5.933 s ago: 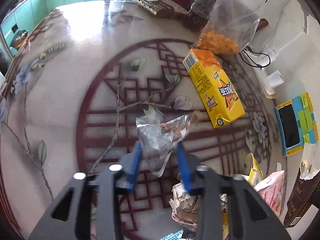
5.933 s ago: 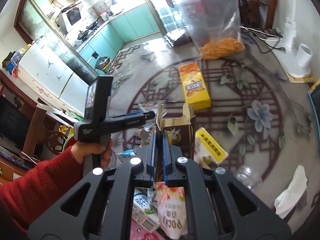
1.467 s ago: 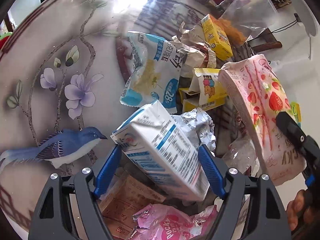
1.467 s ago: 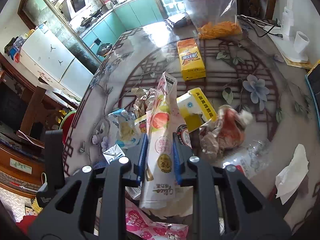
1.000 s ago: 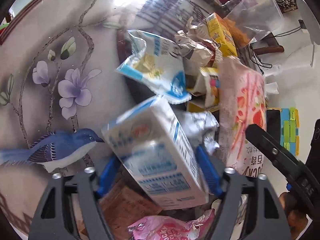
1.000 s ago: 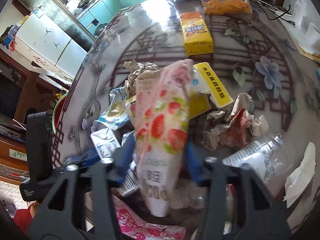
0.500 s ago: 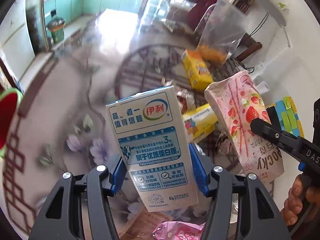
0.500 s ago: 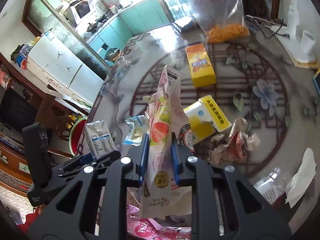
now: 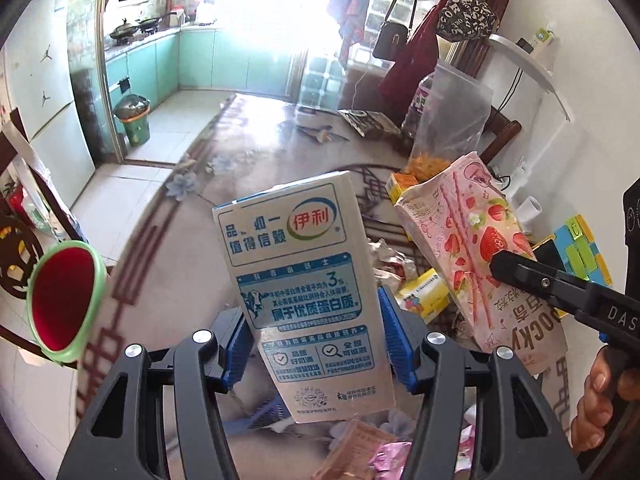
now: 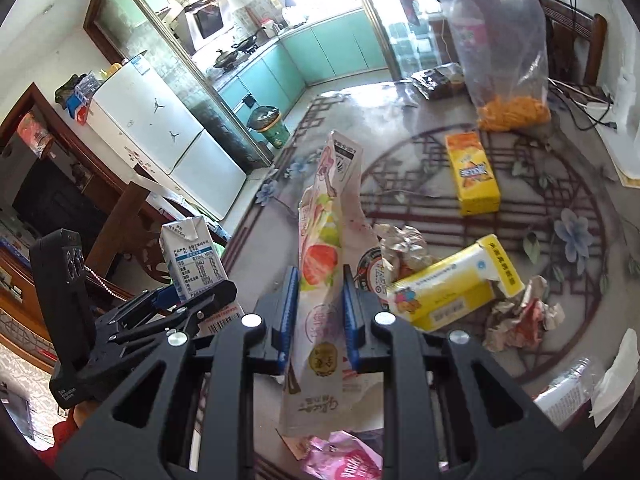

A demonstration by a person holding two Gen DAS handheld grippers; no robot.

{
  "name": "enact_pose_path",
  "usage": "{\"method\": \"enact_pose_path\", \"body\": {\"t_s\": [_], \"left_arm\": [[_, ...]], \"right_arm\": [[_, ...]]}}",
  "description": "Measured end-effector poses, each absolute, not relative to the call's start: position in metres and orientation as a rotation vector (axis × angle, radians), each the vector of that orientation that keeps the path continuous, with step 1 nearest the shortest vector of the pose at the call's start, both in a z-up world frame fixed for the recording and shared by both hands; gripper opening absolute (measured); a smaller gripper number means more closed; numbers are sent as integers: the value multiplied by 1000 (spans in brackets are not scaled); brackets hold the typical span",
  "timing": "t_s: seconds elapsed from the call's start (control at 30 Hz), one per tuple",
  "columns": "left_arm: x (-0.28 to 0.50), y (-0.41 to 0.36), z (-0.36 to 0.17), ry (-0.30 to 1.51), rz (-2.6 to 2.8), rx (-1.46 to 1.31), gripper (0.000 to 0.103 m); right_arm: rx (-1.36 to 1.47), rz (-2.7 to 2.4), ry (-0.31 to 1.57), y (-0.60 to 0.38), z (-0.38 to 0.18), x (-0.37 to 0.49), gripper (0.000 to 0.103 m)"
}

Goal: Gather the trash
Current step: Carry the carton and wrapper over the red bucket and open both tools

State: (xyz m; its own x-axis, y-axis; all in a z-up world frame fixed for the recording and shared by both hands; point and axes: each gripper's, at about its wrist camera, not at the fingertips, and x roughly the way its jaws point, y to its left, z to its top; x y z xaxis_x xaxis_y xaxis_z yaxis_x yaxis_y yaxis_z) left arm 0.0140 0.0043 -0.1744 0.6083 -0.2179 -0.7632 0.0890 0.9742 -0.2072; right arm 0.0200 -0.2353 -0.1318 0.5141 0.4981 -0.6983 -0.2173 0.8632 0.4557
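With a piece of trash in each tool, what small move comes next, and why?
Probably swing the left tool, shut on the milk carton, left toward the red bin beside the table edge. The right tool already grips the strawberry pouch, so both loads seem ready to drop.

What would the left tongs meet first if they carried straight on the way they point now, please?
Probably the tabletop. The left tongs, shut on the milk carton, point down over a bare stretch of it, with the trash pile off to the right. The carton hides part of that line, so depth is uncertain.
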Motion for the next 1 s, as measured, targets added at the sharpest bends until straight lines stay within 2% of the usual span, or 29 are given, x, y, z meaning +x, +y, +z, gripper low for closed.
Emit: {"method": "enact_pose_path", "body": {"t_s": [0.63,1.0], "left_arm": [[38,148,-152,856,-241,-110,54],[50,258,-178,904,-73,-135,54]], "right_arm": [[325,398,909,-93,-111,24,21],[293,582,985,37,-127,52,21]]}}
